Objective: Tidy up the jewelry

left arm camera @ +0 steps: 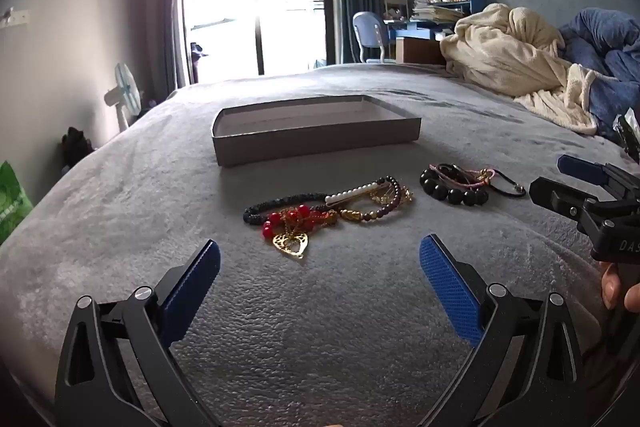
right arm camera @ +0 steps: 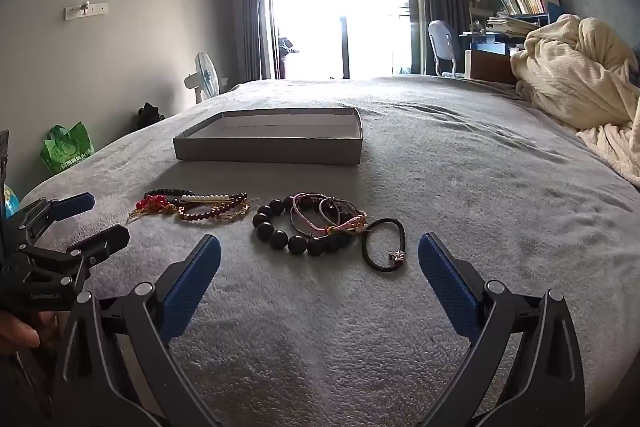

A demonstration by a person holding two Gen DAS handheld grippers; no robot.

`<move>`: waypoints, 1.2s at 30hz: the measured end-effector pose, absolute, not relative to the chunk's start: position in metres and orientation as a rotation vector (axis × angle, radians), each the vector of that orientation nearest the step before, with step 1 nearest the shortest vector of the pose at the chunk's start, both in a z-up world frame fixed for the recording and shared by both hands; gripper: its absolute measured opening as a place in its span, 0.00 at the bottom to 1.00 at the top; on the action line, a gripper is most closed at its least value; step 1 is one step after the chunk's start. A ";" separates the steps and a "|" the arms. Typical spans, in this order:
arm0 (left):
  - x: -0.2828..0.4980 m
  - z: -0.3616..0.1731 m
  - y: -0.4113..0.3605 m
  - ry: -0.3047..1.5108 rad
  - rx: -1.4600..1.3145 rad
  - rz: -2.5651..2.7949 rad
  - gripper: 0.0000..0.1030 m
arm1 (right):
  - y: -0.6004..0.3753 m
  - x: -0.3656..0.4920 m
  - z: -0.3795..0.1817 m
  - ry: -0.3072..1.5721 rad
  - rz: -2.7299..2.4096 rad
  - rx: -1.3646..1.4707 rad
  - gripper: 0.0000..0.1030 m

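A shallow grey box [left arm camera: 316, 141] [right arm camera: 268, 149] sits open on the grey bed. In front of it lie two jewelry piles. One pile holds a red bead bracelet [left arm camera: 288, 219], a gold heart pendant [left arm camera: 292, 244], a pearl clip [left arm camera: 352, 193] and dark bead strands [right arm camera: 192, 205]. The other pile holds a black bead bracelet [left arm camera: 452, 191] [right arm camera: 288, 235], pink cords [right arm camera: 320, 215] and a black hair tie [right arm camera: 384, 245]. My left gripper [left arm camera: 320, 263] is open and empty, just short of the red pile. My right gripper [right arm camera: 320, 255] is open and empty, just short of the black pile.
The grey bedspread [left arm camera: 320, 307] spreads all around. A cream blanket [left arm camera: 512, 55] and blue duvet [left arm camera: 604, 47] are heaped at the right. A fan [right arm camera: 206, 75], a green bag [right arm camera: 66, 147] and a desk with chair [right arm camera: 444, 47] stand beyond the bed.
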State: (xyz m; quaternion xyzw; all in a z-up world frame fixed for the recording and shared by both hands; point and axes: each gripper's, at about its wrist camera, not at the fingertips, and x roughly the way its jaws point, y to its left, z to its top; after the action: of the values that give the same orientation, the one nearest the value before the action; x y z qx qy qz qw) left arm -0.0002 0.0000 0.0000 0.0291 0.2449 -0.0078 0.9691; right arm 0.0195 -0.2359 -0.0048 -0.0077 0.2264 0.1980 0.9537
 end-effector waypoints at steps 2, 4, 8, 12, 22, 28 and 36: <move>-0.001 0.000 0.001 0.489 0.047 -0.017 0.96 | -0.236 0.019 -0.005 0.459 0.402 -0.016 0.95; -0.002 0.001 0.002 0.488 0.047 -0.015 0.96 | -0.236 0.019 -0.005 0.460 0.401 -0.017 0.95; 0.001 0.000 0.000 0.508 0.058 -0.017 0.96 | -0.236 0.019 -0.005 0.461 0.401 -0.018 0.95; 0.001 0.001 0.001 0.503 0.058 -0.017 0.96 | -0.237 0.020 -0.003 0.462 0.401 -0.018 0.95; -0.001 0.000 -0.004 0.506 0.061 -0.019 0.96 | -0.236 0.019 -0.007 0.464 0.401 -0.018 0.95; -0.001 0.001 -0.004 0.507 0.062 -0.019 0.96 | -0.236 0.020 -0.007 0.464 0.401 -0.018 0.95; 0.000 -0.005 -0.005 0.513 0.061 -0.020 0.96 | -0.235 0.019 -0.008 0.465 0.401 -0.017 0.95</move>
State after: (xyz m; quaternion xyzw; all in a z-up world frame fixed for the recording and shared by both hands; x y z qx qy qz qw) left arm -0.0004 -0.0050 -0.0053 0.0302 0.2535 -0.0098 0.9668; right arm 0.0195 -0.2352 -0.0079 -0.0086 0.2288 0.1971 0.9533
